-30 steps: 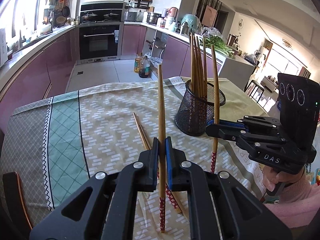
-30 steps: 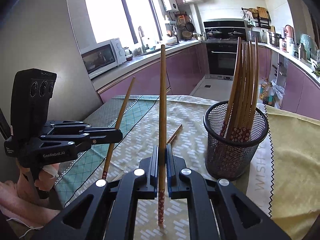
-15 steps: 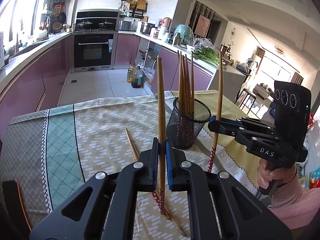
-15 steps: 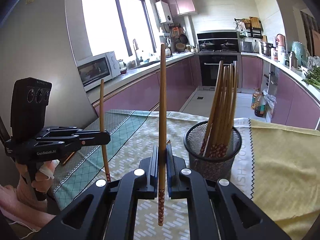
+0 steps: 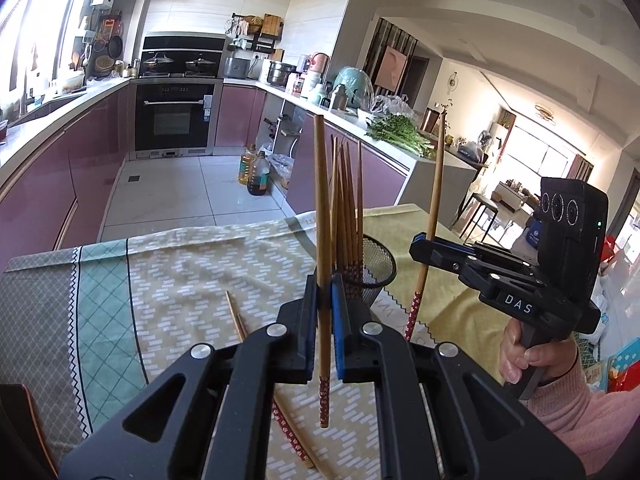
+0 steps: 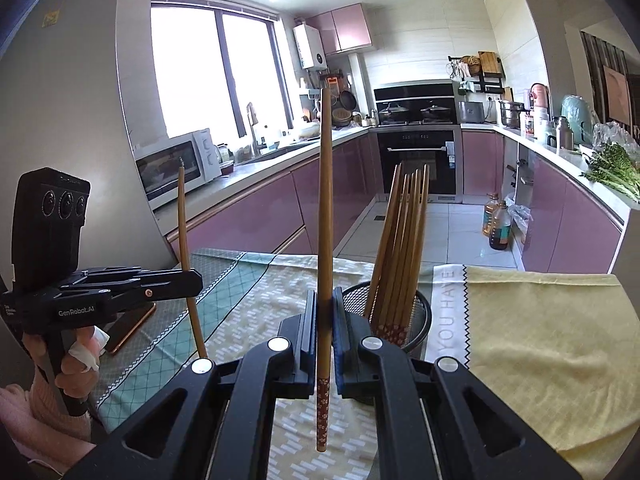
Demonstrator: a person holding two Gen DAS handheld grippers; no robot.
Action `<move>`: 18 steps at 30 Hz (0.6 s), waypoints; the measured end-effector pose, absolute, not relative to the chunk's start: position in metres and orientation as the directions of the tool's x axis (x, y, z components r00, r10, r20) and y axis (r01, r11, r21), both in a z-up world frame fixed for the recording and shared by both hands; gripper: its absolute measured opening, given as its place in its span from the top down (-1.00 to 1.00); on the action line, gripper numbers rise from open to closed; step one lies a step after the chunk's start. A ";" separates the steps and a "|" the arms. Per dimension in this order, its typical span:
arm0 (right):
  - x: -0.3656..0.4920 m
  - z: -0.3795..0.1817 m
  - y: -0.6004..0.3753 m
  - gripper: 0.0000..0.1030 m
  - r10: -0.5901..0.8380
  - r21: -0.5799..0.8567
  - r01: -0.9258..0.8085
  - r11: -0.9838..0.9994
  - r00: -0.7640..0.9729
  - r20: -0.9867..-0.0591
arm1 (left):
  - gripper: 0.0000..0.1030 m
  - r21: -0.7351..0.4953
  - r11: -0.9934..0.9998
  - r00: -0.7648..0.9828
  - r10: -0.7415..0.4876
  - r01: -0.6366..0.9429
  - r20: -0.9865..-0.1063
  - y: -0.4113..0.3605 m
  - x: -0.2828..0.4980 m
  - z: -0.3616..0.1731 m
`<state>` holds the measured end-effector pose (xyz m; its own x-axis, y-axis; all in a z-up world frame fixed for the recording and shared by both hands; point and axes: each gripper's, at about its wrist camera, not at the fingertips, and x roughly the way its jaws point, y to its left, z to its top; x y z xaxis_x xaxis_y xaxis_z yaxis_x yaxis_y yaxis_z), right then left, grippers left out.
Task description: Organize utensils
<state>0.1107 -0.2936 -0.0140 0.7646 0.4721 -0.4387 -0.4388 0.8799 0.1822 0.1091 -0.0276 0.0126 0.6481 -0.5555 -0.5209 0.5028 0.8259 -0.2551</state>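
My left gripper point(image 5: 323, 296) is shut on a wooden chopstick point(image 5: 322, 216) held upright, its red patterned end down. My right gripper point(image 6: 325, 312) is shut on another upright chopstick point(image 6: 325, 208). Each gripper shows in the other's view: the right one point(image 5: 424, 242) with its chopstick point(image 5: 434, 200), the left one point(image 6: 192, 280) with its chopstick point(image 6: 184, 232). A black mesh holder point(image 5: 376, 268) with several chopsticks point(image 5: 346, 208) stands on the table just beyond and below both grippers; it also shows in the right wrist view point(image 6: 416, 316). Two loose chopsticks point(image 5: 236, 316) lie on the cloth.
The table has a patterned green and yellow cloth point(image 5: 180, 280) and a plain yellow cloth point(image 6: 540, 328). A dark phone-like object point(image 6: 132, 326) lies at the table's left edge. Kitchen counters and an oven point(image 5: 174, 116) stand behind the table.
Both grippers have risen with their chopsticks. The mesh holder now sits lower and nearer the middle of both views. The left chopstick has gone from tilted to upright.
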 end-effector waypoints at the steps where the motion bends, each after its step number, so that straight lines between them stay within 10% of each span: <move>1: 0.111 -0.013 -0.294 0.88 0.469 0.179 -0.437 0.881 0.768 -0.435 | 0.85 -0.257 0.824 0.649 -0.559 0.505 -0.516 -0.029 0.110 0.015; 18: 0.118 -0.001 -0.297 0.88 0.472 0.173 -0.441 0.881 0.786 -0.400 | 0.86 -0.260 0.797 0.656 -0.599 0.545 -0.459 -0.048 0.120 0.037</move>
<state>0.1181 -0.2966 -0.0011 0.7858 0.4720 -0.3996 -0.4410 0.8807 0.1730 0.1195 -0.0483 0.0369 0.6561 -0.5989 -0.4592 0.5452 0.7968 -0.2604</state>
